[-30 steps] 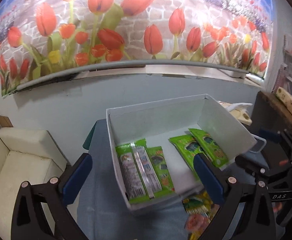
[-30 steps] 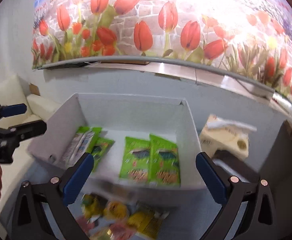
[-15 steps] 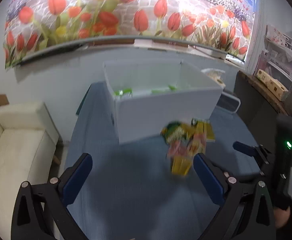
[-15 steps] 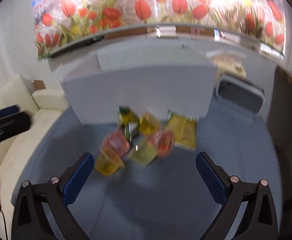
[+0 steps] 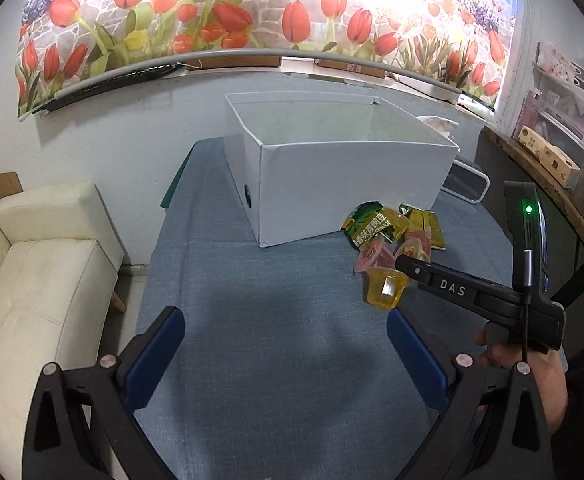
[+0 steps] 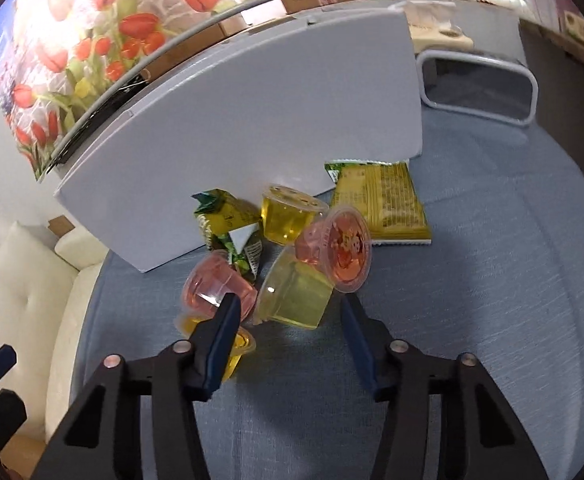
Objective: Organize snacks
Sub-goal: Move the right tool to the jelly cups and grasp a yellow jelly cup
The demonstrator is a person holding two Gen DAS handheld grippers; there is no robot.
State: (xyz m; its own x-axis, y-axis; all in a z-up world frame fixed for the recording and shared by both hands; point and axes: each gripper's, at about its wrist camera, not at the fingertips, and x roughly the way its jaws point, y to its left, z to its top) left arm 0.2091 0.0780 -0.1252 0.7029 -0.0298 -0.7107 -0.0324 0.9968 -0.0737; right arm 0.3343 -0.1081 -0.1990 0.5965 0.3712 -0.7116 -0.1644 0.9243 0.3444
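**Q:** Firstly, how does the right gripper [image 6: 288, 320] stand, and what lies between its fingers?

**A:** Its jaws are closing. A pale yellow-green jelly cup [image 6: 293, 298], tipped on its side, lies just ahead of the tips and between them; the pads do not yet press on it. The left-hand finger [image 6: 222, 334] overlaps a pink jelly cup [image 6: 216, 288] and an orange-yellow cup [image 6: 228, 344].

**Q:** And beyond that?

**A:** More of the pile: a pink cup with a printed lid [image 6: 341, 256], an upright yellow cup [image 6: 290, 216], a green wrapped snack [image 6: 228, 224] and a flat yellow packet [image 6: 379, 204], all on the blue tablecloth [image 6: 471, 280] against the near wall of the white box [image 6: 252, 100], towards the table's right side.

**Q:** How should the step be done well?

**A:** Judging from the frames, the gripper should be centred on the yellow-green cup alone, so that the left-hand finger slips between it and the pink cup instead of catching both, and closed gently, since such cups are likely to deform or roll.

**Q:** The pose of the hands?

**A:** The right gripper slants down at the pile. The left gripper [image 5: 284, 360] hangs wide and empty over bare cloth near the table's front edge; a hand [image 5: 527, 364] grips the other tool at right.
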